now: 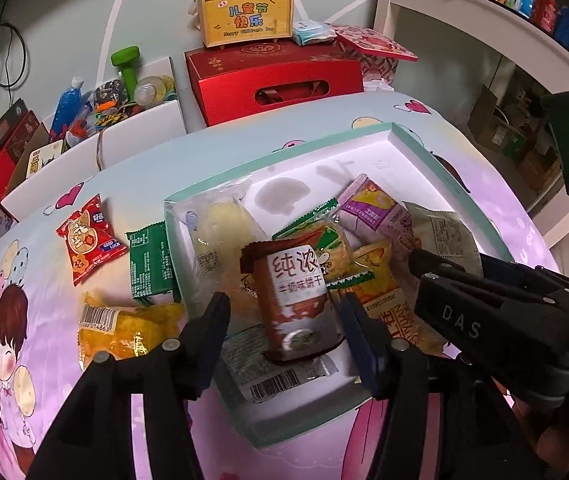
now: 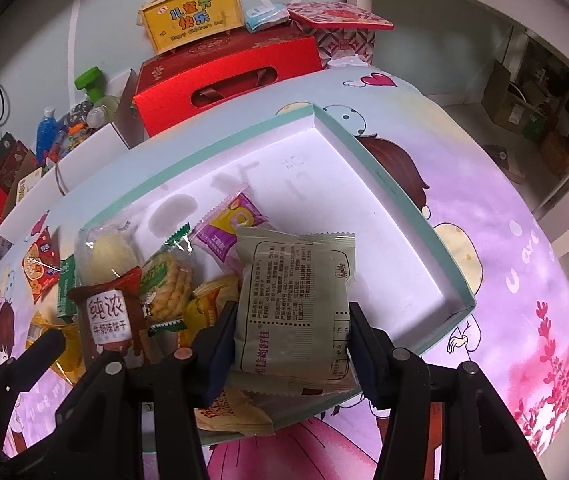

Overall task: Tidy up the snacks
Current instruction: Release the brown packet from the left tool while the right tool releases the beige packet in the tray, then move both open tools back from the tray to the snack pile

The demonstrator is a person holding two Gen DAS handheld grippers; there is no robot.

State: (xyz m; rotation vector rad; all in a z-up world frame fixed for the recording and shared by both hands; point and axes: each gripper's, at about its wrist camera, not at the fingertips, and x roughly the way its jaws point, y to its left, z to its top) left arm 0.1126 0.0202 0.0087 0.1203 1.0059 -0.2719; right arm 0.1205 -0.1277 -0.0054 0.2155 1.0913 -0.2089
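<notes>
A teal-rimmed box on the cartoon tablecloth holds most snacks at its near-left end, its far half bare. The right gripper clamps a grey-green packet over the near rim; better to carry it well into that bare half before opening. The left gripper brackets a brown biscuit pack, fingers wide, grip uncertain; a red packet, green packet and yellow packet wait outside.

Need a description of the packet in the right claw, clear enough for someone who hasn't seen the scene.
Start at the shallow white tray with the teal rim on the cartoon tablecloth. At its near edge the right claw grips a pale grey-green packet. Unlike the bright yellow, purple and brown wrappers piled to its left, it shows only a black-printed text panel, no picture.
</notes>
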